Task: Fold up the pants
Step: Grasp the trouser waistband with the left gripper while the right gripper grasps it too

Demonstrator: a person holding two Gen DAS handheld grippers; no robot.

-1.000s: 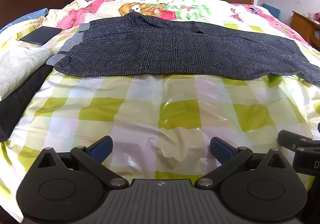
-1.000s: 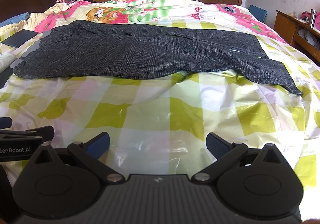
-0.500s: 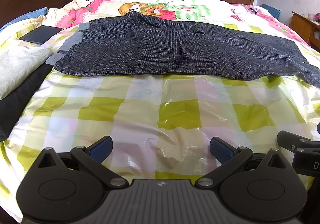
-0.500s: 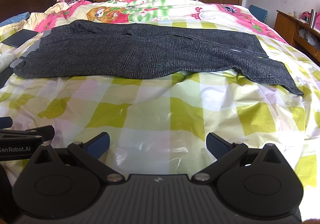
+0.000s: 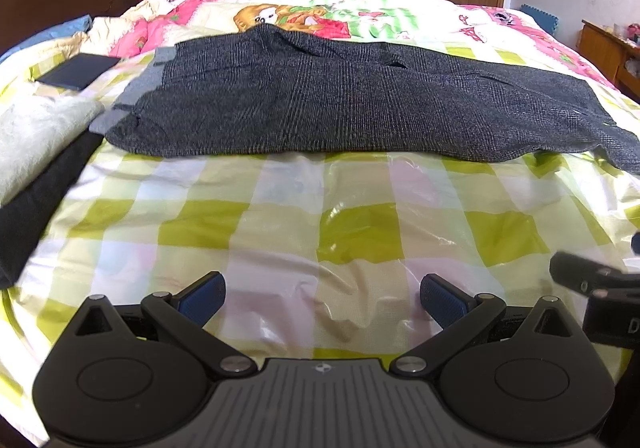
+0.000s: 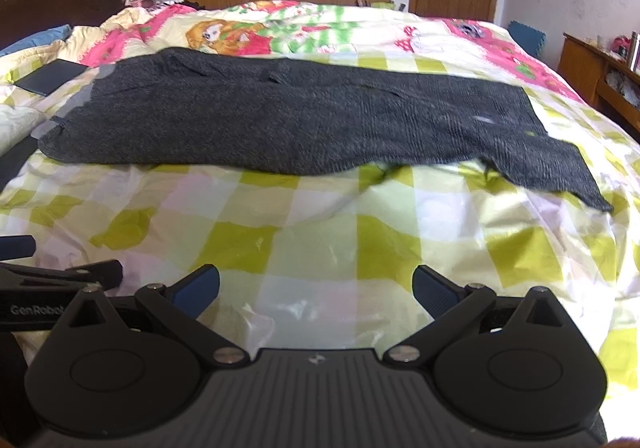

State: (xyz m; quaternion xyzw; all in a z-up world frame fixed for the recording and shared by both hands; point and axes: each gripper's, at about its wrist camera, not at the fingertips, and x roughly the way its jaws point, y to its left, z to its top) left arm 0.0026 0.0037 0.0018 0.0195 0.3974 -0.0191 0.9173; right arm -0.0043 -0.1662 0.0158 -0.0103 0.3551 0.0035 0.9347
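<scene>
The dark grey pants [image 5: 340,104] are lying flat across the bed [image 5: 360,216], waistband towards the headboard side on the left and leg ends reaching the right, with one leg end trailing nearer the front edge in the right wrist view. The left hand-held gripper [image 5: 322,294] is hovering over the checked yellow-green cover with its blue-padded jaws standing wide apart and holding nothing, well short of the pants. The right hand-held gripper [image 6: 316,288] is likewise hanging wide and empty above the cover, just beside the left one
</scene>
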